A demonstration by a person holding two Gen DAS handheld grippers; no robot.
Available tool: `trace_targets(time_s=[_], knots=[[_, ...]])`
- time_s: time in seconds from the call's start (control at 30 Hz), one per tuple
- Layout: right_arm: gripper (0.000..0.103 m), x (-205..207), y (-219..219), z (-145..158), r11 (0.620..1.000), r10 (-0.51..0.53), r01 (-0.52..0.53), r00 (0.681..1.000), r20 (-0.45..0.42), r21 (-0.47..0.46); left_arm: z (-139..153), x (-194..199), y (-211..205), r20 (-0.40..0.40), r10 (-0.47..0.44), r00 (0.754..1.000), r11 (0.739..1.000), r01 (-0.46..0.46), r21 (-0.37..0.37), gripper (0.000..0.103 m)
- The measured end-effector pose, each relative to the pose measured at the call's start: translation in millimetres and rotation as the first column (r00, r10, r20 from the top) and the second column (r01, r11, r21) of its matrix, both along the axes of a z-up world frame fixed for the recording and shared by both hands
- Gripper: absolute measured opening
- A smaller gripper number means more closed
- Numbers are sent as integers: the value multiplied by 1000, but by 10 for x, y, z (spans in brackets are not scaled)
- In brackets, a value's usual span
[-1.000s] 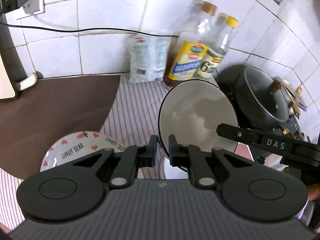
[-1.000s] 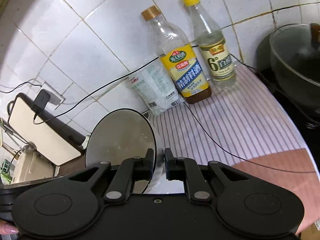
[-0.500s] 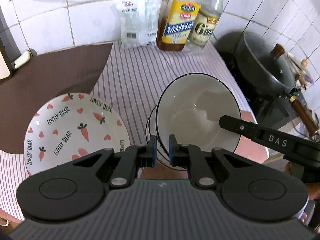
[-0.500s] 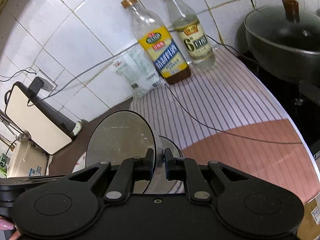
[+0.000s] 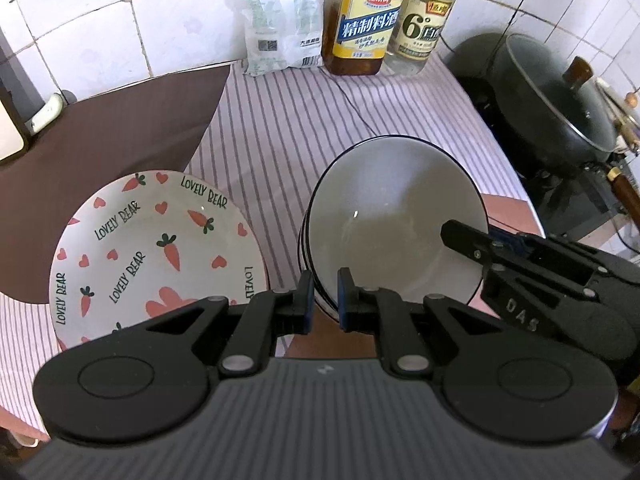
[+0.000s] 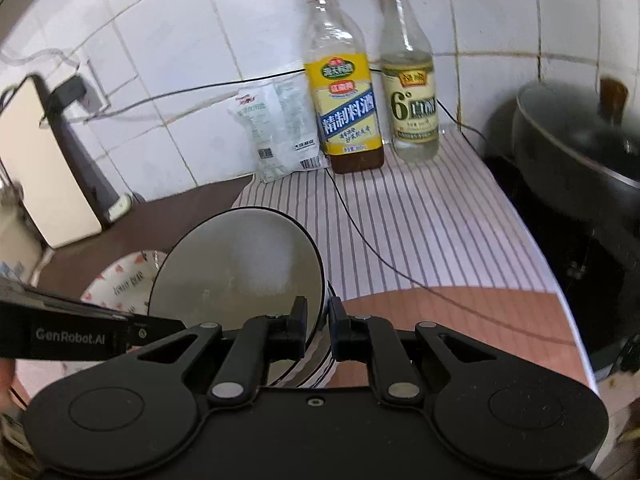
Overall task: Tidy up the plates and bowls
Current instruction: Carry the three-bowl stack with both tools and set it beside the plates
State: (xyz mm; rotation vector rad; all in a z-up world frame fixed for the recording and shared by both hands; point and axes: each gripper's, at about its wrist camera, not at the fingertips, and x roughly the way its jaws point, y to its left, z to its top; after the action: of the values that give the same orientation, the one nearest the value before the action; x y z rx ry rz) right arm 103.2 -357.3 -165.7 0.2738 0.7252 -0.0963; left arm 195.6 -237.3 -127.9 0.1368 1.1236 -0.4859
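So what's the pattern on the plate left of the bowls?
Carrots, hearts and "LOVELY BEAR" lettering on the white plate; clearest from the left wrist.

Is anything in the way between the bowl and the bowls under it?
Nothing visible. The top bowl, pinched at its rim by both hand-held grippers, left and right, sits tilted right over the stacked bowls.

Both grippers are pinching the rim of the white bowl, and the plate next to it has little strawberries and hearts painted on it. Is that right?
Not quite. The left gripper and right gripper do both pinch the white bowl by its rim, but the plate beside it shows carrots and hearts, not strawberries. The left wrist view shows the carrots clearly.
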Motion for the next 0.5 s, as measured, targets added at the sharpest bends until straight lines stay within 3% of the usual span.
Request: trace_targets(time_s=[0.3,0.5], knots=[[18,37,140,-54,987,46,-43,999,18,-156,-11,31,-28,4,26,1000,999,-26,19,13],[19,-22,133,-51,991,24,-18,999,46,-135,-12,20,40,0,52,999,998,-52,-30,13]])
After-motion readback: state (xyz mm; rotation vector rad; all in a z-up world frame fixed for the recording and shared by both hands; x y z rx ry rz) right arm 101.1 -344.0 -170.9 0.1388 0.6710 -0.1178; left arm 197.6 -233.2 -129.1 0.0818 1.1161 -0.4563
